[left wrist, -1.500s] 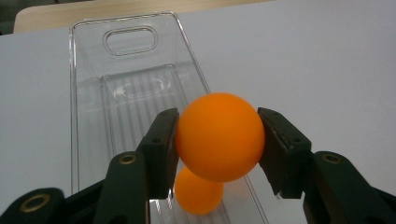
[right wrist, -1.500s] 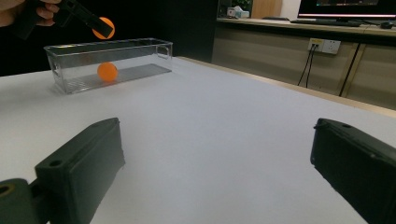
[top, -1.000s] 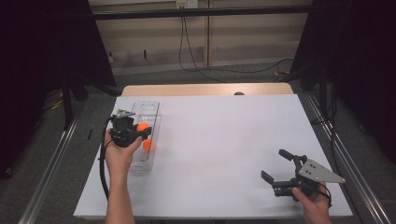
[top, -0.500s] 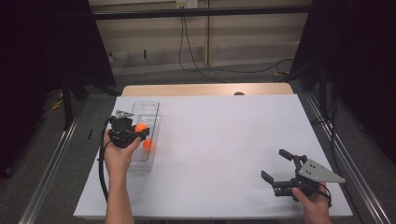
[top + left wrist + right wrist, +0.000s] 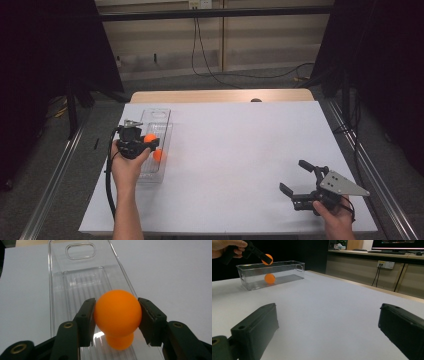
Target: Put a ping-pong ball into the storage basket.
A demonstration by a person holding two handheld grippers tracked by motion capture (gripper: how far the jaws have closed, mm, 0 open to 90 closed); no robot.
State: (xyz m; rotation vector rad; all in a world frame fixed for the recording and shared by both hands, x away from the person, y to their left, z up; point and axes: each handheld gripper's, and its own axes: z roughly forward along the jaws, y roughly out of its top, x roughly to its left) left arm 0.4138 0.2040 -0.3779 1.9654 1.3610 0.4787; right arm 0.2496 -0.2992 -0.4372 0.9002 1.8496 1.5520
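My left gripper [image 5: 149,141] is shut on an orange ball [image 5: 117,313] and holds it just above the clear plastic bin [image 5: 157,116] at the table's left. Its two black pads [image 5: 86,320] press the ball's sides. A second orange ball [image 5: 158,155] lies on the bin's ribbed floor, right under the held one. From the right gripper view the held ball [image 5: 267,259] hangs over the bin's rim [image 5: 284,263], and the other ball [image 5: 269,278] rests inside. Near the front right corner my right gripper [image 5: 296,181] stands open, nothing between its jaws.
The white table top [image 5: 240,150] stretches wide between the two hands. A wooden strip [image 5: 220,95] runs along the table's far edge. Metal rails [image 5: 370,170] flank the table, and cables [image 5: 210,65] lie on the floor behind it.
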